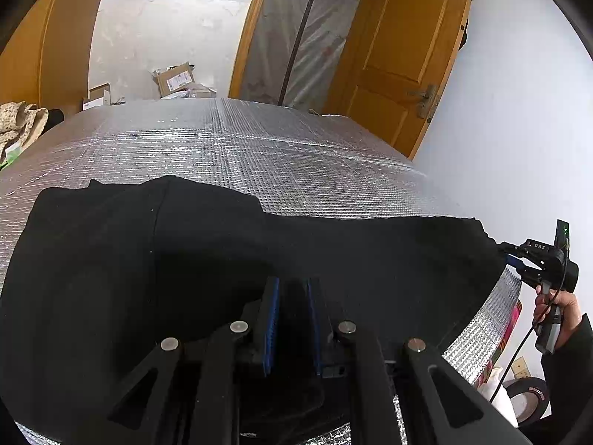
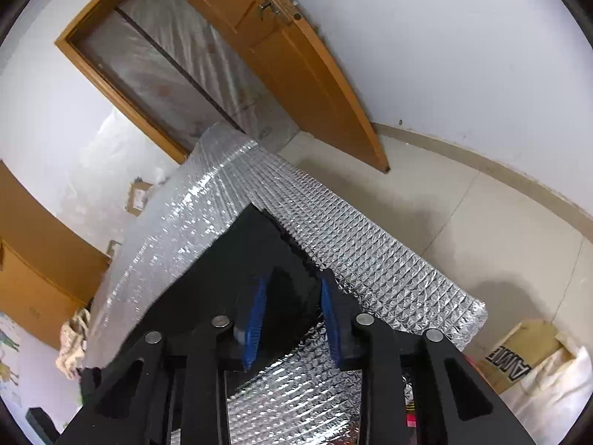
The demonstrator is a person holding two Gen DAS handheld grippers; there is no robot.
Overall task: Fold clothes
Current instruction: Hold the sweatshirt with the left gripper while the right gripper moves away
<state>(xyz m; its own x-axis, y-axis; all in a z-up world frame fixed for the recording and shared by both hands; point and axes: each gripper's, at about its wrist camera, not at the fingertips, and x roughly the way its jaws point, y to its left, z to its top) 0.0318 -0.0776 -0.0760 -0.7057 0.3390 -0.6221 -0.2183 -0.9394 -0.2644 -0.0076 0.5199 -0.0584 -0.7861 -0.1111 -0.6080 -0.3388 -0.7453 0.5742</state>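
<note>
A black garment (image 1: 185,259) lies spread on a table covered in silver foil (image 1: 259,148). My left gripper (image 1: 292,282) sits at the garment's near edge, its blue pads close together with a fold of black cloth pinched between them. My right gripper (image 1: 509,257), held by a person's hand (image 1: 559,311), is at the garment's right corner. In the right wrist view the right gripper (image 2: 294,278) stands open. The garment's corner (image 2: 252,252) lies flat between its blue pads without being pressed, and foil (image 2: 370,259) shows beneath.
A wooden door (image 1: 400,55) stands open behind the table, beside a plastic-covered doorway. Cardboard boxes (image 1: 174,79) lie on the floor at the back. A patterned cloth (image 1: 18,126) lies at the table's left. A tape roll (image 1: 526,396), a box (image 2: 519,356) and a white bag (image 2: 556,389) sit by the right edge.
</note>
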